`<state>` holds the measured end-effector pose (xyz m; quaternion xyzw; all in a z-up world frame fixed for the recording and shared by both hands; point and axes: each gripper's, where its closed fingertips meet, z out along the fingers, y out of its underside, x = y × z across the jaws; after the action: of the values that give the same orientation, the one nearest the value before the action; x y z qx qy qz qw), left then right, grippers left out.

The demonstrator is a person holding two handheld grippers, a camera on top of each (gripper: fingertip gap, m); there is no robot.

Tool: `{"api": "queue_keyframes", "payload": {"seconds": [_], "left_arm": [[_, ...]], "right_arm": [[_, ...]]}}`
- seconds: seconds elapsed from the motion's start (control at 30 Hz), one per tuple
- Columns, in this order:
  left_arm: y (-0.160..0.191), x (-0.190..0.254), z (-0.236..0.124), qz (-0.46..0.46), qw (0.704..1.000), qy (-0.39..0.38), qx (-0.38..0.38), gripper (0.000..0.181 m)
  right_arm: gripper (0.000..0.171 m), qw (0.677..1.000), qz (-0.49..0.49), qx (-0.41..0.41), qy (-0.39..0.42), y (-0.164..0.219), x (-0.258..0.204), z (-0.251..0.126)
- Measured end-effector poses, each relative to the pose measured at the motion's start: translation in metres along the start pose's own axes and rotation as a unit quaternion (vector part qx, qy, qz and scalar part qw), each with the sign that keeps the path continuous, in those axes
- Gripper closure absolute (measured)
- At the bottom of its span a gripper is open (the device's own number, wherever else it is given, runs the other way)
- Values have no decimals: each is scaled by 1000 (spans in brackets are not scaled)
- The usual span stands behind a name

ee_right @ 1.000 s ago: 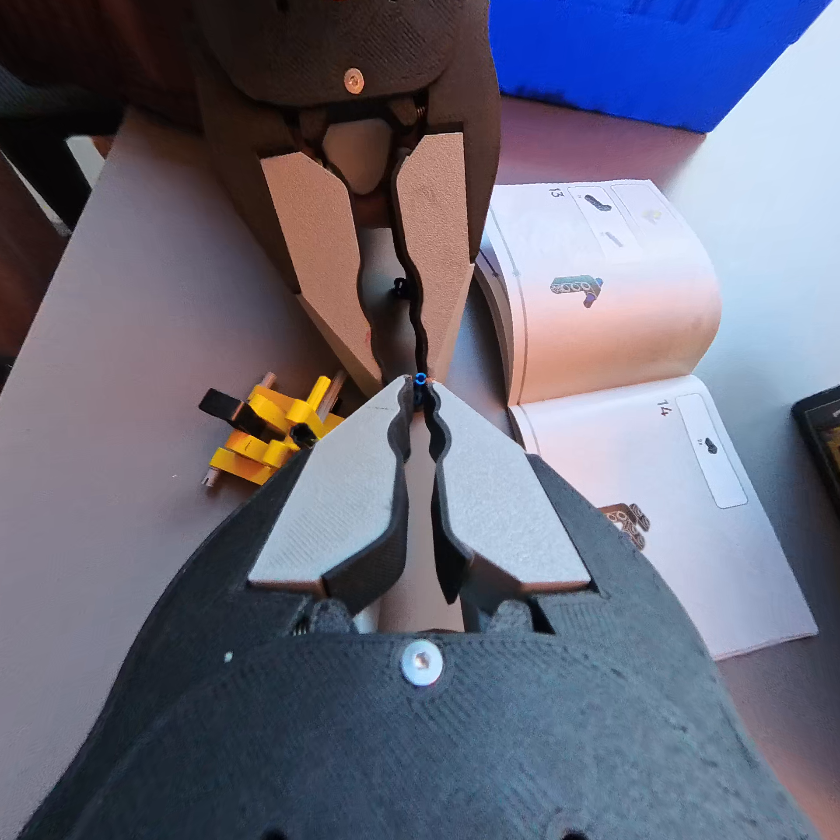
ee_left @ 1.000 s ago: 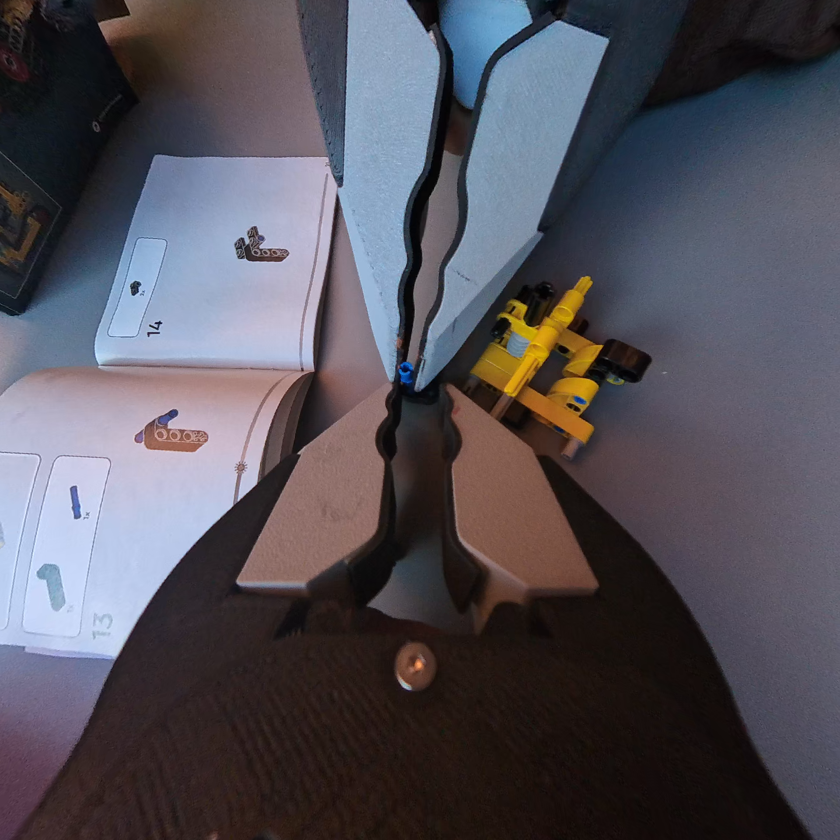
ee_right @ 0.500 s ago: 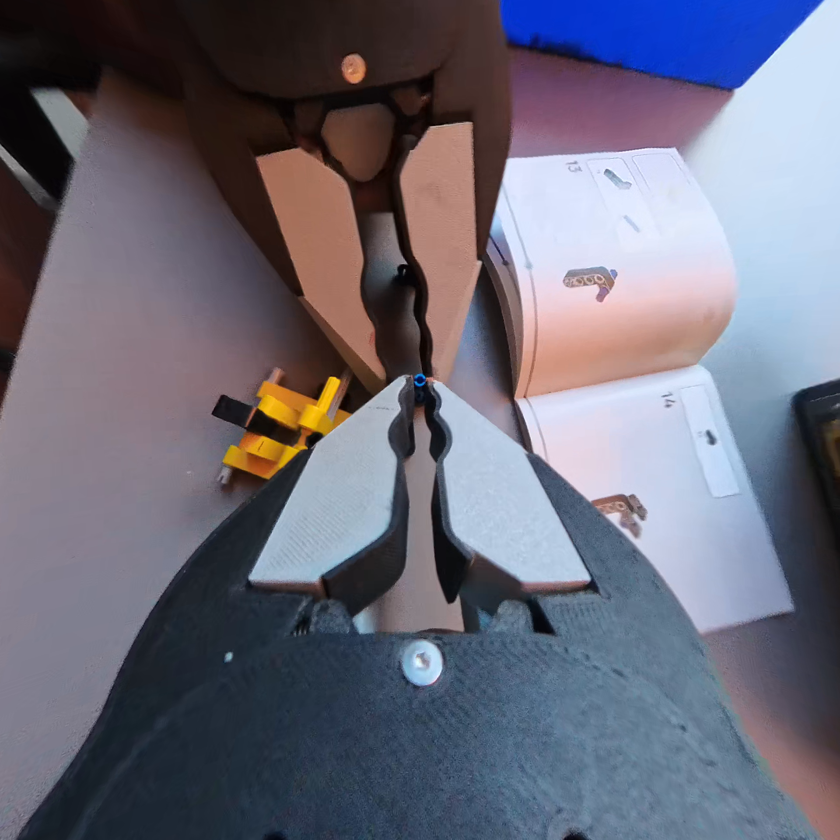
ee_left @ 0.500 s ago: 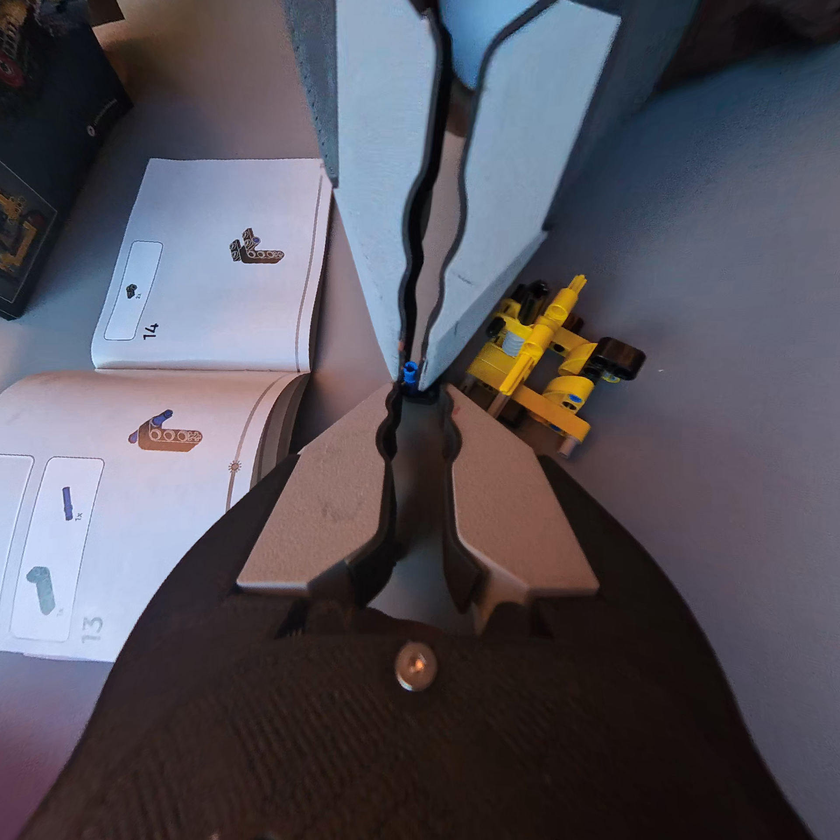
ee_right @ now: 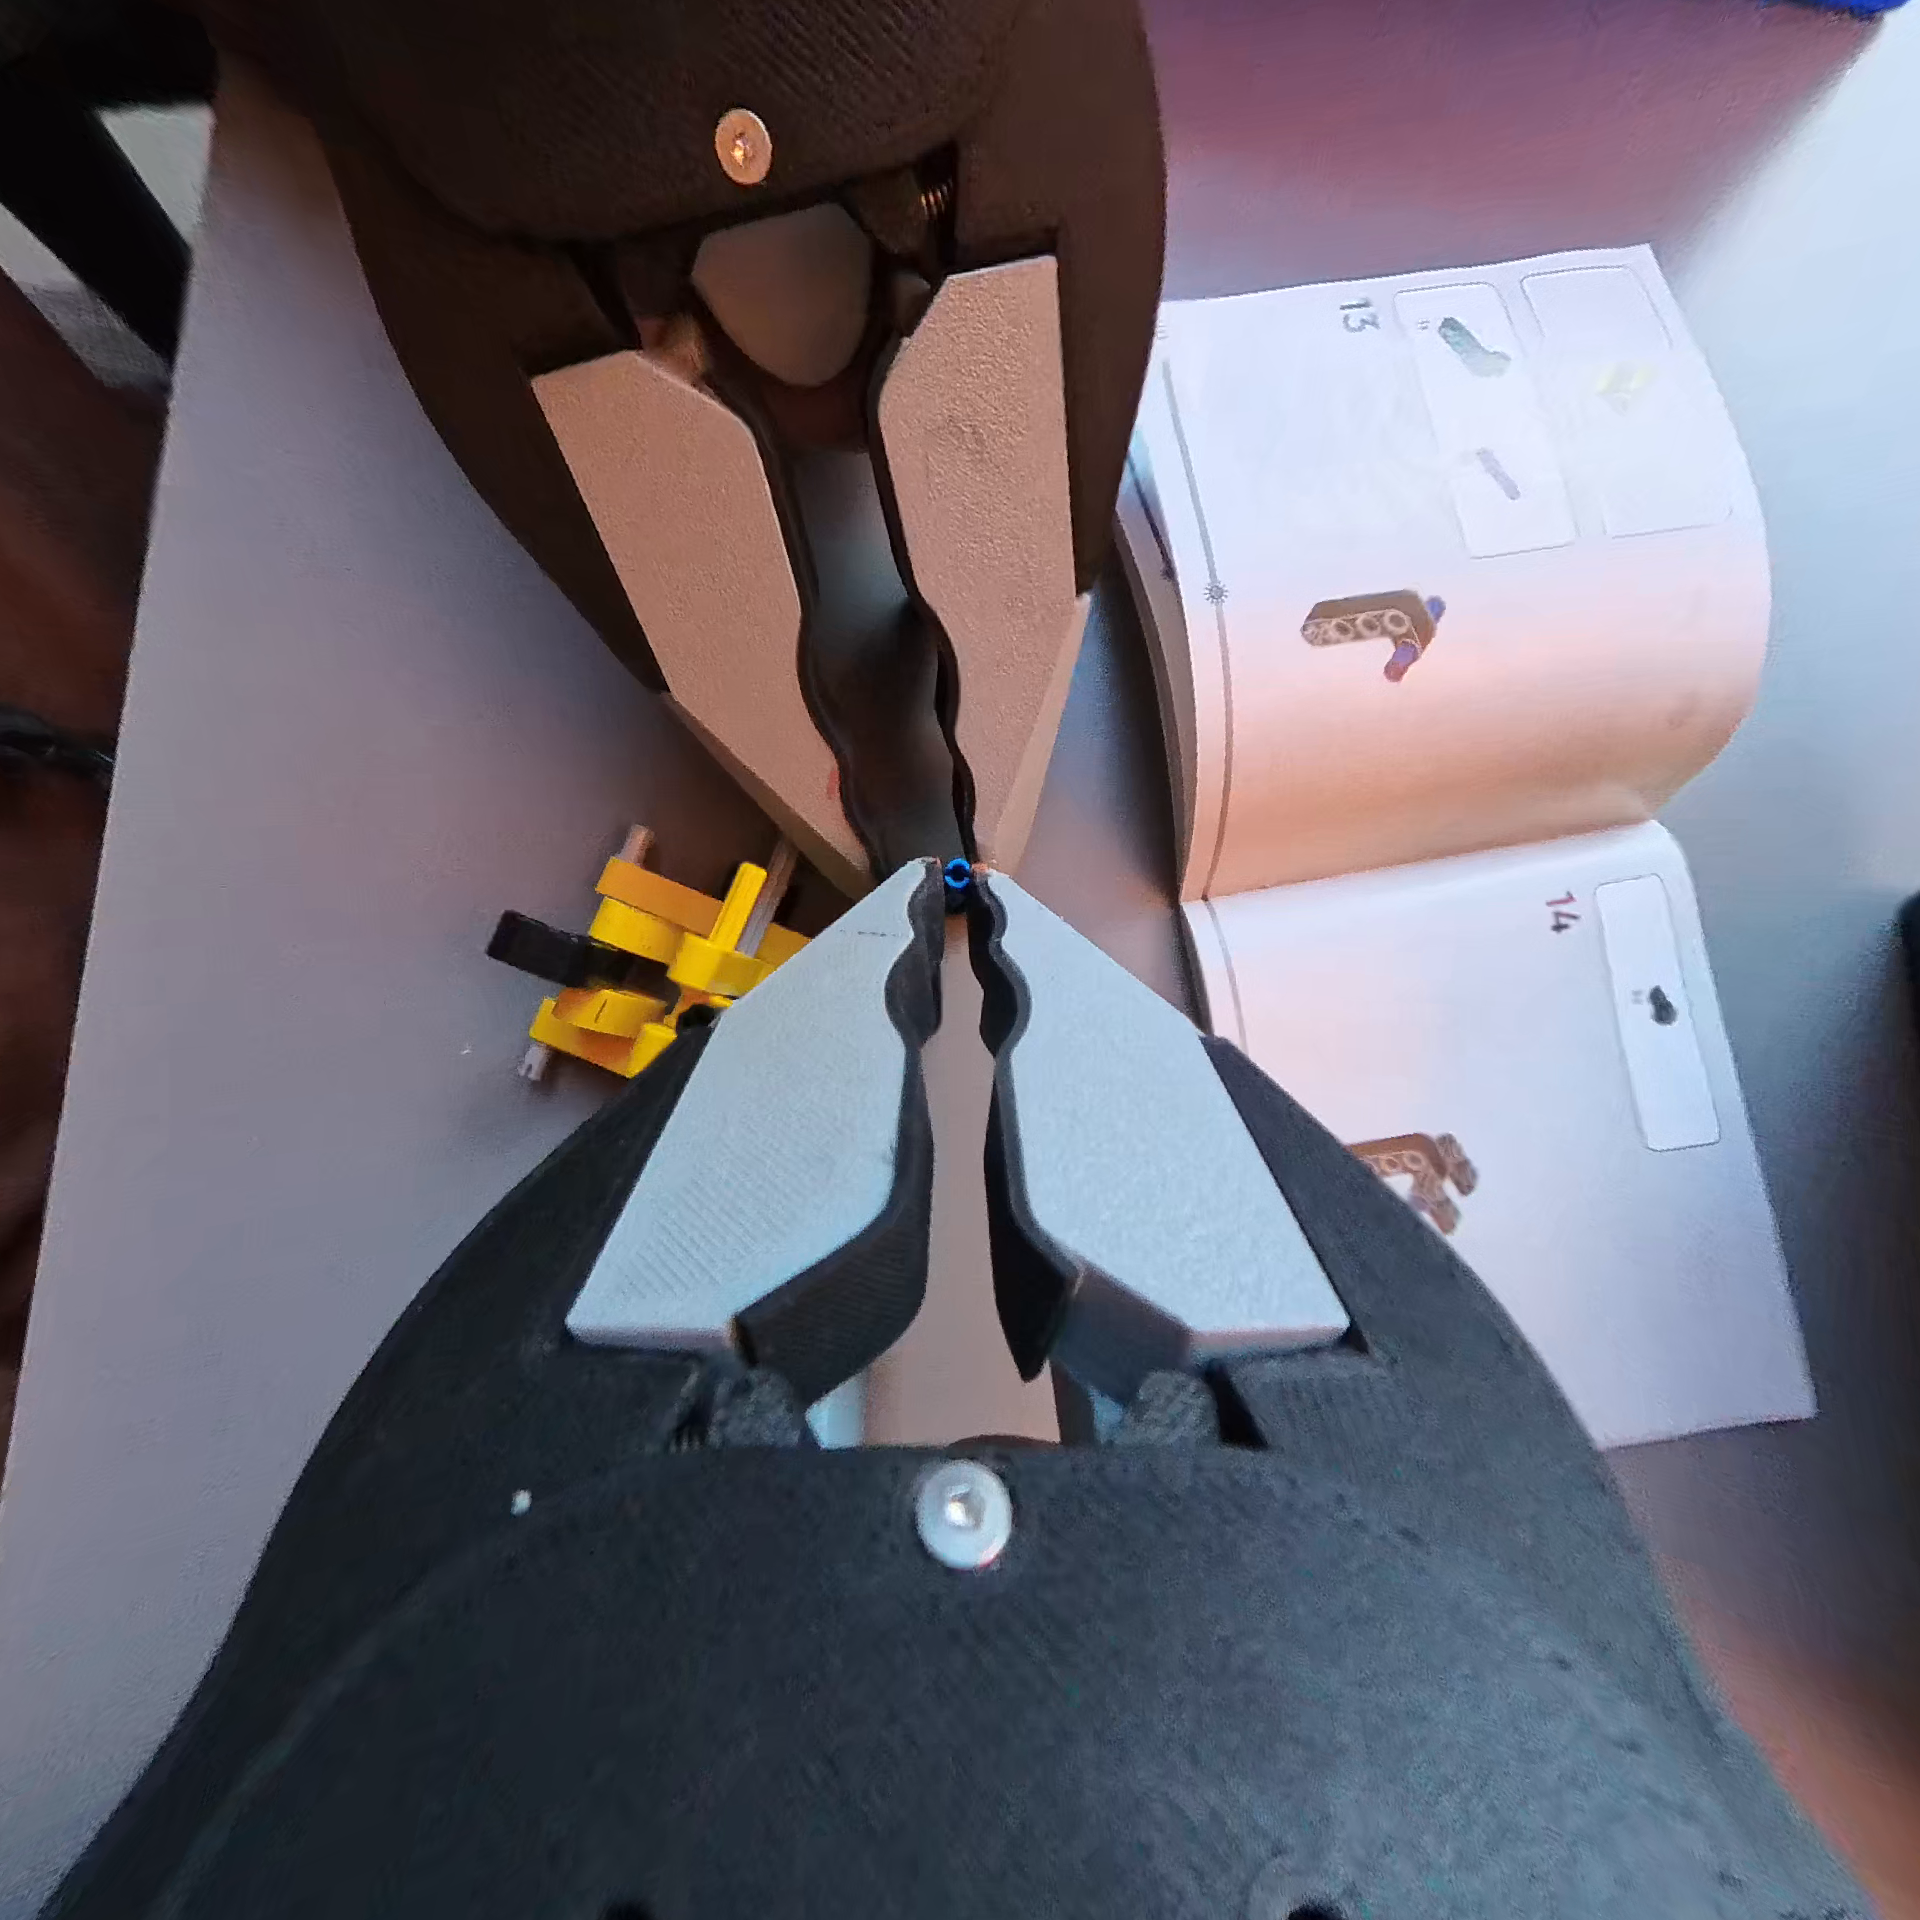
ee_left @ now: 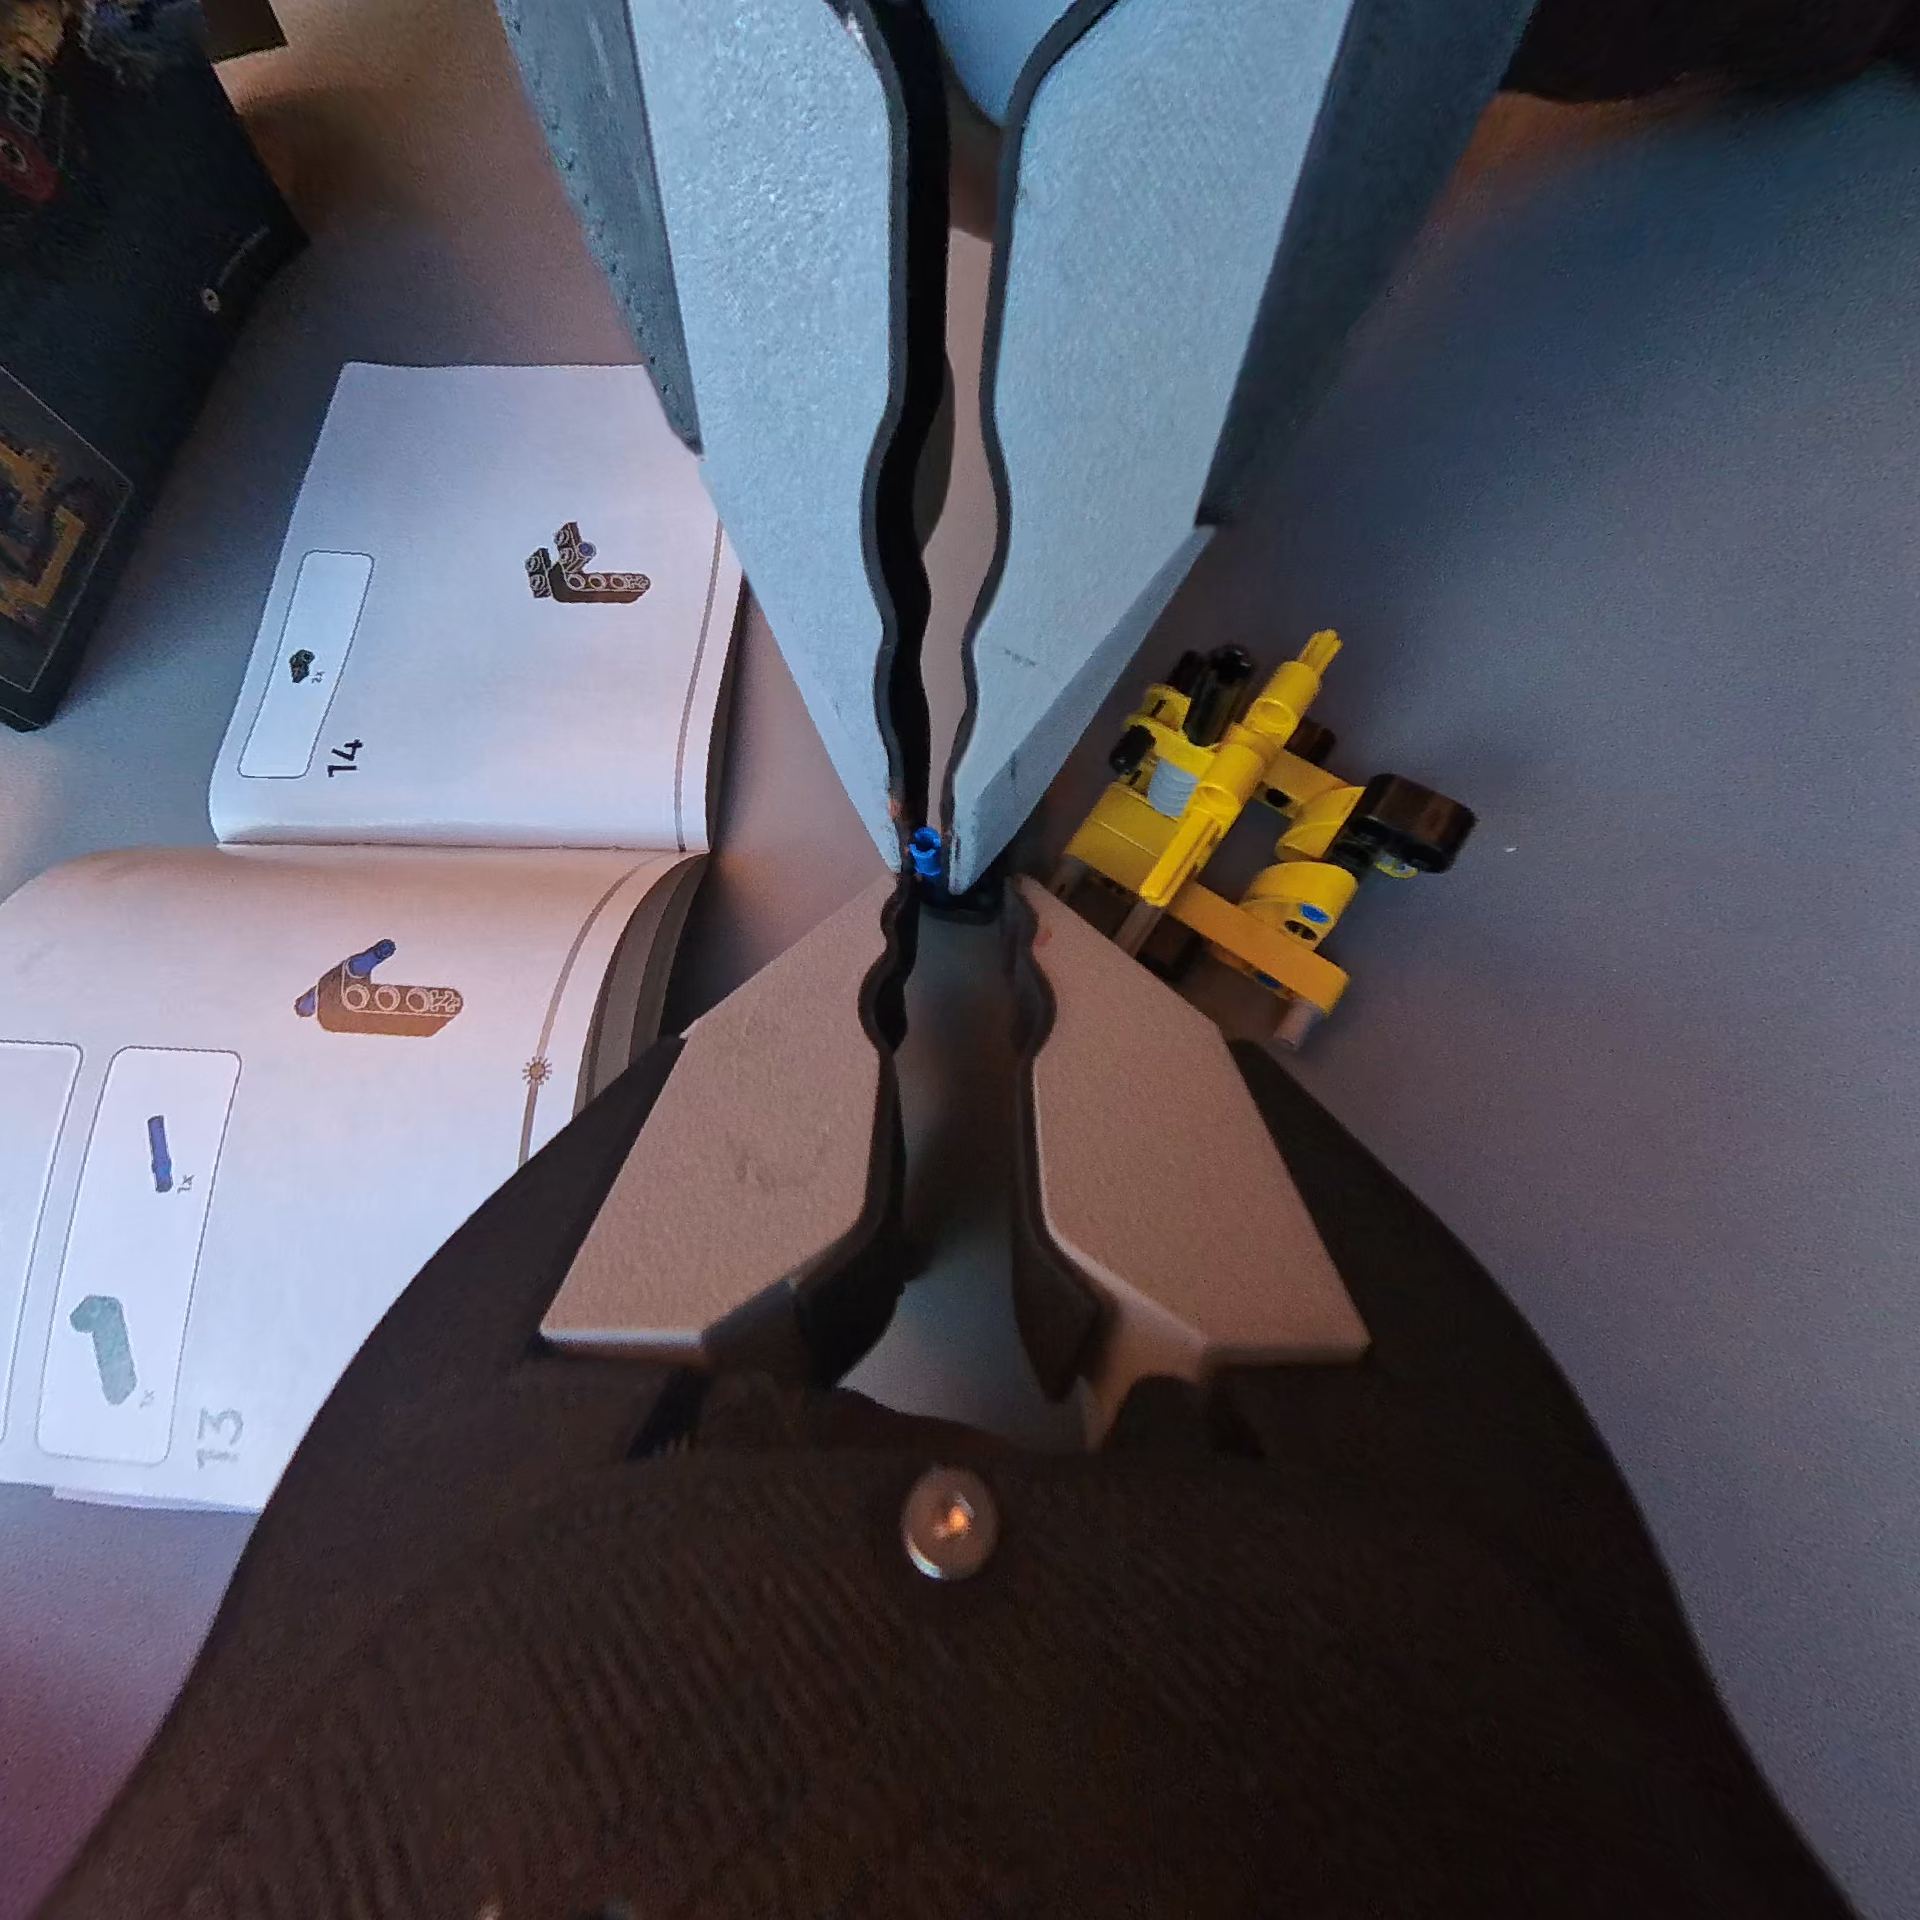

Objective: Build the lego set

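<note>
My left gripper point(ee_left: 956, 899) is shut on a small dark lego piece point(ee_left: 966, 906) that only just shows between its tips. My right gripper point(ee_right: 956, 883) is shut on a small blue pin point(ee_right: 956, 875). The two grippers meet tip to tip above the table, with the blue pin point(ee_left: 923, 847) against the dark piece. The right gripper point(ee_left: 923, 831) comes in from the top of the left wrist view. The left gripper point(ee_right: 925, 857) comes in from the top of the right wrist view. A partly built yellow and black lego assembly point(ee_left: 1236, 821) lies on the table just beside the tips, also in the right wrist view point(ee_right: 644, 966).
An open instruction booklet point(ee_left: 416, 727) lies on the grey table point(ee_left: 1662, 623), on the far side of the grippers from the assembly; it also shows in the right wrist view point(ee_right: 1455, 727). A dark lego box point(ee_left: 94, 364) stands beyond the booklet. Both grippers' tips are close together, under 4 cm apart.
The grippers have stayed tip to tip and drawn slightly closer. The pin and dark piece are still held. The yellow assembly and booklet have not moved.
</note>
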<state>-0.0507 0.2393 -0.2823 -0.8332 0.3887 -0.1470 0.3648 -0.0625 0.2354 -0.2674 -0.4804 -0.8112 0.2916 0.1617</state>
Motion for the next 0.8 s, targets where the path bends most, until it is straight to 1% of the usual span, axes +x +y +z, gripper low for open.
{"api": "queue_keyframes", "payload": {"seconds": [0.1,0.27,0.4,0.5,0.6,0.7,0.8], "left_arm": [[0,0,0,0,1000,0,0,168],[0,0,0,-2,1000,-1,0,168],[0,1,-1,-8,1000,-1,-1,171],[3,1,-6,-16,1000,12,1,174],[-6,-2,-13,-46,998,21,32,180],[-6,-3,-12,-56,997,32,34,178],[-3,-5,-8,-57,998,27,25,178]], "right_arm": [[169,999,22,39,-6,0,0,0],[169,996,57,68,-27,-1,1,0],[169,997,43,61,-15,-1,1,0],[170,998,31,58,-6,-1,1,0],[170,998,21,57,-2,-1,0,0],[169,998,11,56,4,-2,-1,0],[170,998,9,59,2,-2,-1,0]]}}
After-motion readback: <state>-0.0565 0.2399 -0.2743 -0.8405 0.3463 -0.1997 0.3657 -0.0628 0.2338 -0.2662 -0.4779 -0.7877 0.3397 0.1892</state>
